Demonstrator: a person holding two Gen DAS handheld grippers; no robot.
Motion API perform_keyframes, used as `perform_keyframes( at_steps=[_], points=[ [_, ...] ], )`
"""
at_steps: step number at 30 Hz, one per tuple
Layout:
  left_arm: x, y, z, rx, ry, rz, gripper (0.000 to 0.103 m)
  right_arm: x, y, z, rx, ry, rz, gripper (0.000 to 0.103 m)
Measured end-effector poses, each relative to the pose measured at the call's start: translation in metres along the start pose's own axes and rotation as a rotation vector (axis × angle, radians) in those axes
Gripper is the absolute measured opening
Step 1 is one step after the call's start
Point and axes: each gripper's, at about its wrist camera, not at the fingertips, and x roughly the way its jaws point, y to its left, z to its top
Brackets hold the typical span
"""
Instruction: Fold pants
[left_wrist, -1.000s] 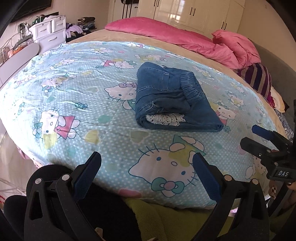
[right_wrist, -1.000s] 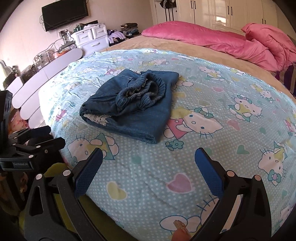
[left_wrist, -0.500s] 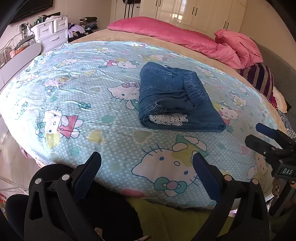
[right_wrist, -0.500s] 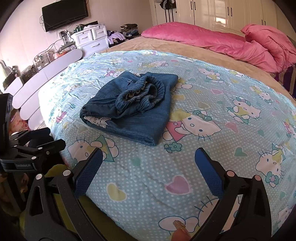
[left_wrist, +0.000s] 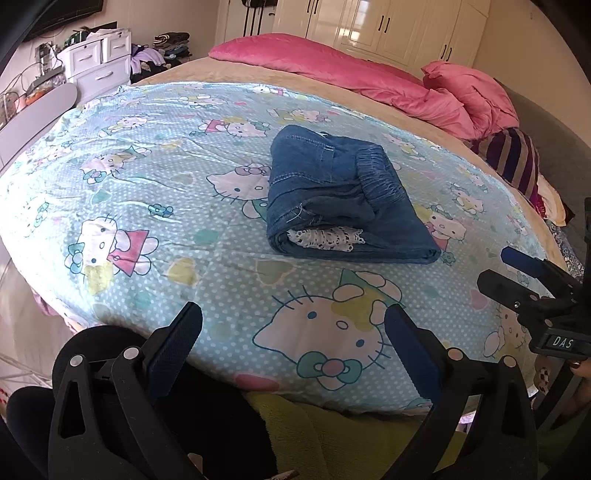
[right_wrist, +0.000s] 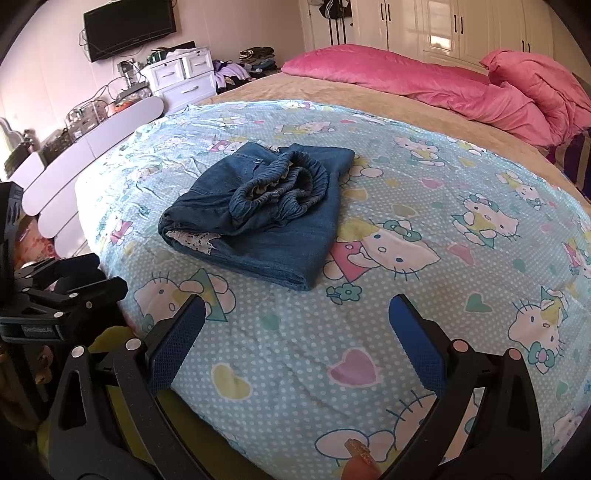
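Blue denim pants (left_wrist: 340, 199) lie folded into a compact bundle on the light-blue cartoon-cat sheet (left_wrist: 147, 192), with white lace showing at the near fold. They also show in the right wrist view (right_wrist: 266, 214), elastic waistband bunched on top. My left gripper (left_wrist: 291, 332) is open and empty, near the bed's front edge, well short of the pants. My right gripper (right_wrist: 295, 325) is open and empty, also back from the pants. Each gripper shows at the edge of the other's view.
Pink duvet and pillows (left_wrist: 388, 81) lie at the bed's far end. A striped cushion (left_wrist: 513, 162) sits at the right. White drawers (right_wrist: 181, 77) and a wall TV (right_wrist: 129, 26) stand left of the bed. A yellow-green cloth (left_wrist: 332, 432) hangs below the front edge.
Both grippers have drifted slightly relative to the bed, so the pants sit a little differently in each view. The pants have not moved; both grippers stay open.
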Motion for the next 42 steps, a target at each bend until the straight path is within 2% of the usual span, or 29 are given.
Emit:
perform_keyframes(
  at_steps=[42],
  points=[
    [-0.0018, -0.003, -0.0002, 0.014, 0.007, 0.055, 0.099, -0.0017, -0.0033, -0.0037, 0.005, 0.0, -0.017, 0.094]
  ],
)
